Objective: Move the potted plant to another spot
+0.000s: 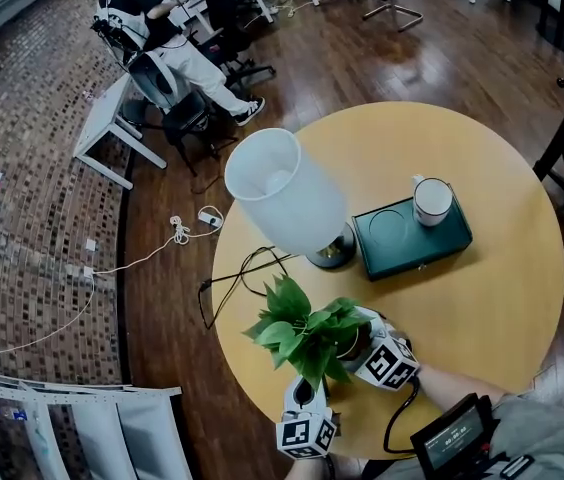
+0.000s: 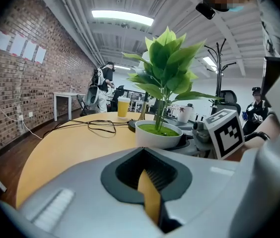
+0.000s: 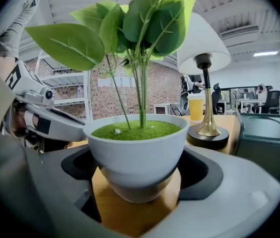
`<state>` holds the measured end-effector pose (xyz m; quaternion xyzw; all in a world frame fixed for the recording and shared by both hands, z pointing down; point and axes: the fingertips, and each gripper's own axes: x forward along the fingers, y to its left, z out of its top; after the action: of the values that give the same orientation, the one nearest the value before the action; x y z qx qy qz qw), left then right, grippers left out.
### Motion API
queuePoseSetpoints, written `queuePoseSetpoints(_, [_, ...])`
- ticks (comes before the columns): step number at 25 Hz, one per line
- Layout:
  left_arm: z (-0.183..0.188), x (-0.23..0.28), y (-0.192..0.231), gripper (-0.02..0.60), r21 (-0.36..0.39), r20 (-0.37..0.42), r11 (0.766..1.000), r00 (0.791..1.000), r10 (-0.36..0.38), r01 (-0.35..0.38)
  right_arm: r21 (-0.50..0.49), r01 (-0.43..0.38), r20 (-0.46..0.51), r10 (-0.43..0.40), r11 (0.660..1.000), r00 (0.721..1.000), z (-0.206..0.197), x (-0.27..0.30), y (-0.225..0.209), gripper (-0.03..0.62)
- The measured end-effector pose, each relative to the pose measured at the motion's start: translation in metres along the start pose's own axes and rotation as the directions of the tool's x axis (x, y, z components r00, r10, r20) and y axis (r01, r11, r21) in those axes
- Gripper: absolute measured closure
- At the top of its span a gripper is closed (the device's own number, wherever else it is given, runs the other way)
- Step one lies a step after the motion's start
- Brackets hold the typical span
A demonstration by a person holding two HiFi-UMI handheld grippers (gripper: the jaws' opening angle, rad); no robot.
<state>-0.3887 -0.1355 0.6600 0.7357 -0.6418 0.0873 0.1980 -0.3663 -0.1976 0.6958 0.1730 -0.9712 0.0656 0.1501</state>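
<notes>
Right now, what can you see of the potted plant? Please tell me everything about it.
The potted plant has broad green leaves on thin upright stems, rising from a green moss-like surface in a plain white round pot that narrows toward its base. It stands upright near the edge of the round wooden table, close to the lamp. The right hand-held gripper has its jaws on both sides of the pot, against its wall.

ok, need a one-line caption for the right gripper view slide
Right gripper with its jaws either side of the potted plant on the table; lamp and green tray behind.
</notes>
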Motion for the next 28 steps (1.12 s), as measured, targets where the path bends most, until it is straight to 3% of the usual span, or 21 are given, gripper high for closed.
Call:
queuePoseSetpoints(9, [0.014,0.006,-0.015,0.58,0.023,0.01,0.999,1.0,-0.027,0.027,-0.004,0.03,0.031,-0.03,1.0,0.999,0.018,-0.016,-0.011,0.095])
queuePoseSetpoints(15, [0.042,-0.001,-0.022,0.58,0.049,0.059,0.995,0.994,-0.088,0.085,-0.028,0.093,0.037,-0.091,0.995,0.995,0.045,-0.034,-0.01,0.095])
queuePoseSetpoints(22, [0.093,-0.006,-0.058,0.58,0.095,0.134,0.98,0.974,-0.184,0.172,-0.063,0.201,0.054,-0.198,0.978,0.979,0.092,-0.084,-0.025,0.095])
queuePoseSetpoints(28, [0.116,-0.022,-0.08,0.58,0.123,0.169,0.962,0.95,-0.261,0.242,-0.059,0.275,0.068,-0.271,0.96,0.96,0.12,-0.113,-0.021,0.095])
